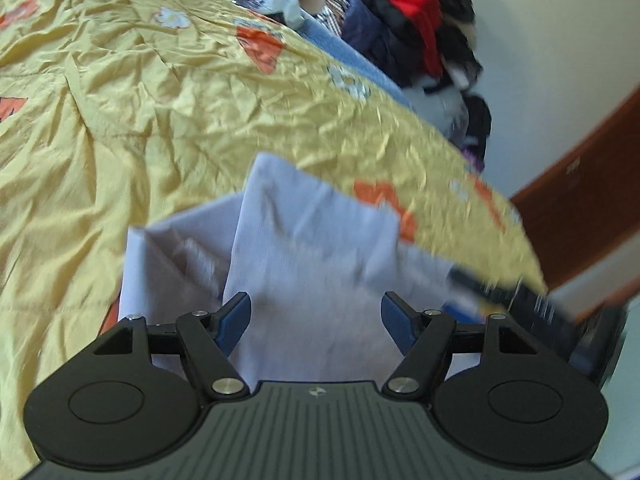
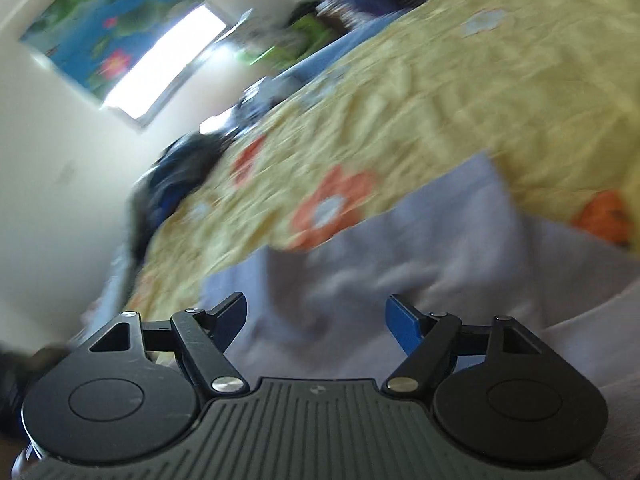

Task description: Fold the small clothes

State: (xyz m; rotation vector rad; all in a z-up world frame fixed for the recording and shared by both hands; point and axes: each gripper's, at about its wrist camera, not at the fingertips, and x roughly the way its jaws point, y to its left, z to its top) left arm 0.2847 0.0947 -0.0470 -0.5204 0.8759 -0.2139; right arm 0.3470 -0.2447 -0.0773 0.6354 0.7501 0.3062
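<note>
Both grippers, left gripper (image 1: pixel 316 320) and right gripper (image 2: pixel 316 320), stood with jaws apart and nothing pinched, over the pale lilac garment (image 1: pixel 304 248) lying rumpled on the yellow flowered bedspread (image 1: pixel 160 120). Seemingly between folds, the next move called for pinching an edge anew.

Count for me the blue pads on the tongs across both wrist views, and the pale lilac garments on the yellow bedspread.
Blue pads: 4, two on the left tongs, two on the right tongs
Pale lilac garment: 1, lying on the yellow bedspread
Total: 5
</note>
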